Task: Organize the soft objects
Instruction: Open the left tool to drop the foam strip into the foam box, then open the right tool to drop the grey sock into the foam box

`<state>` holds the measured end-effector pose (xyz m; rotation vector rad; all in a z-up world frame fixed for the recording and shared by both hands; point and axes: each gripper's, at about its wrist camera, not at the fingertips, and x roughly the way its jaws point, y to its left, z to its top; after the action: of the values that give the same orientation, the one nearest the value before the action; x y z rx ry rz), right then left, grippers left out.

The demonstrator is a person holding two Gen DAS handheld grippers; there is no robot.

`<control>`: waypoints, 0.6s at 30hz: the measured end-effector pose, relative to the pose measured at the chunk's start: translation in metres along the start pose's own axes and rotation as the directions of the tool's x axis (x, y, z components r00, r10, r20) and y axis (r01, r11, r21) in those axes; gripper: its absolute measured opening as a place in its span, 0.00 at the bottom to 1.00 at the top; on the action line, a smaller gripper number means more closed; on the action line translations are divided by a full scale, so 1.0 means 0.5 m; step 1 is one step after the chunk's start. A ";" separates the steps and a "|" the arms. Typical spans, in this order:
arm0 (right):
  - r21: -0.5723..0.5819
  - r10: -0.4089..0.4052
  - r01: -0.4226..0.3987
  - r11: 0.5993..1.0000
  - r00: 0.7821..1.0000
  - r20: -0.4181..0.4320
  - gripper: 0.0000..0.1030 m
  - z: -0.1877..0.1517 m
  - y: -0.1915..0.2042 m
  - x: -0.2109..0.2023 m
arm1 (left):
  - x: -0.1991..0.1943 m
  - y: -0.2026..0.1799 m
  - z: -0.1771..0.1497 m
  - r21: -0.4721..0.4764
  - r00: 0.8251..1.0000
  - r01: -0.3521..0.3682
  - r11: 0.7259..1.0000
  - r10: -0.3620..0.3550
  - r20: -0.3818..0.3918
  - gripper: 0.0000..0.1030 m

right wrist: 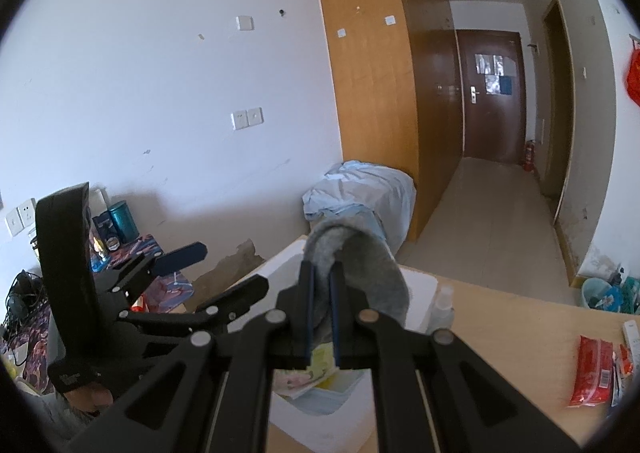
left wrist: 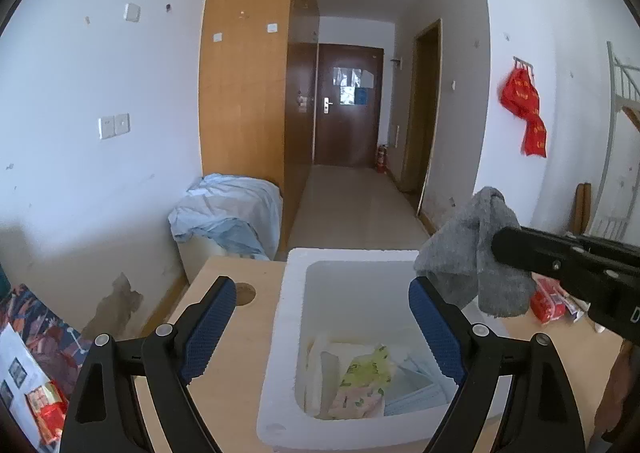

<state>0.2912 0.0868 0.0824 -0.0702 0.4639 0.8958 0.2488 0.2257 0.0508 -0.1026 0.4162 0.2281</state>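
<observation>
My left claw [left wrist: 322,321] spread wide, empty, over white foam box [left wrist: 280,333]; packets lie in box bottom. Grey fuzzy cloth [left wrist: 476,249], crumpled, hangs above box's right rim, pinched tight in my right claw [right wrist: 322,317]. Bare desk [left wrist: 232,373] left of box, red packet [right wrist: 592,371] far right.

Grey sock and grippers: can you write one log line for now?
right gripper: shut on grey sock | left gripper: open, empty | white foam box: below
</observation>
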 end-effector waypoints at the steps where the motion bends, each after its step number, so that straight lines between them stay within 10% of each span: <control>1: 0.000 0.003 -0.003 1.000 1.000 0.000 0.09 0.000 0.001 0.001 | -0.001 0.002 0.000 -0.005 1.000 -0.002 1.000 0.002 0.001 0.86; 12: -0.006 0.042 -0.042 0.999 0.999 -0.016 0.12 -0.010 0.011 0.015 | 0.002 0.009 -0.001 -0.010 1.000 -0.018 1.000 0.018 -0.002 0.86; 18: 0.017 0.044 -0.044 0.999 0.999 0.019 0.70 -0.013 0.009 0.000 | 0.005 0.011 -0.002 -0.008 0.999 -0.035 0.999 0.035 -0.007 0.86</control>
<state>0.2857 0.0881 0.0773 -0.0352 0.4574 0.9349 0.2492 0.2313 0.0483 -0.1042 0.4242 0.2643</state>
